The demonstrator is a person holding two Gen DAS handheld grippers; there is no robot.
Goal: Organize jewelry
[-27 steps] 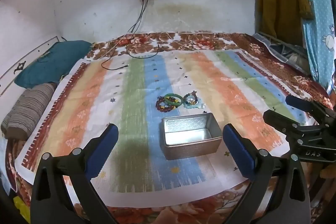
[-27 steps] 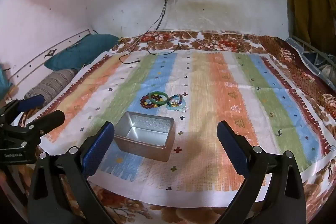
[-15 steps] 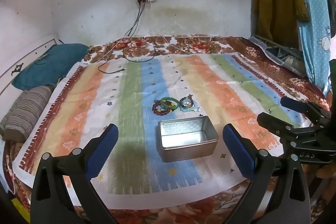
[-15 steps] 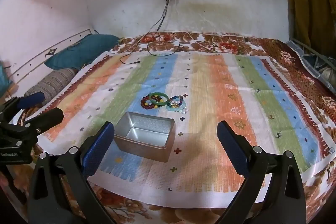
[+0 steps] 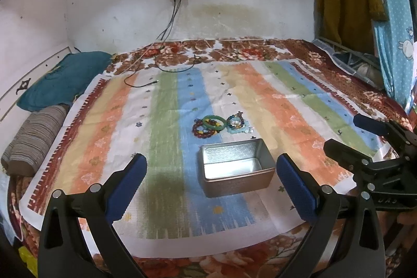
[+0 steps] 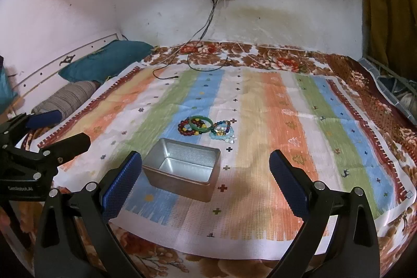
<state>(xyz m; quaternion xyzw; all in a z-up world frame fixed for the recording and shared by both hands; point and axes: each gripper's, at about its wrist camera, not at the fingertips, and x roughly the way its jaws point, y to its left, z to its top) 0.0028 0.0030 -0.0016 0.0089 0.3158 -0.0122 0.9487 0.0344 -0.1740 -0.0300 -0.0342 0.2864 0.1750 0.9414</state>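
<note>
My bed (image 5: 338,74), spread with a striped cloth (image 5: 161,147).
Mid-cloth sits my open metal tin (image 5: 235,171), bracelets (image 5: 221,124) just behind; two pillows (image 5: 52,100) line its left edge.

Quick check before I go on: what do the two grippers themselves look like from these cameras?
Both match. The left gripper and right gripper each have black plastic arms with silver bolts and two fingers faced with blue textured pads. The left gripper's body carries white lettering, too small to read reliably. No cables or sleeves show.
</note>
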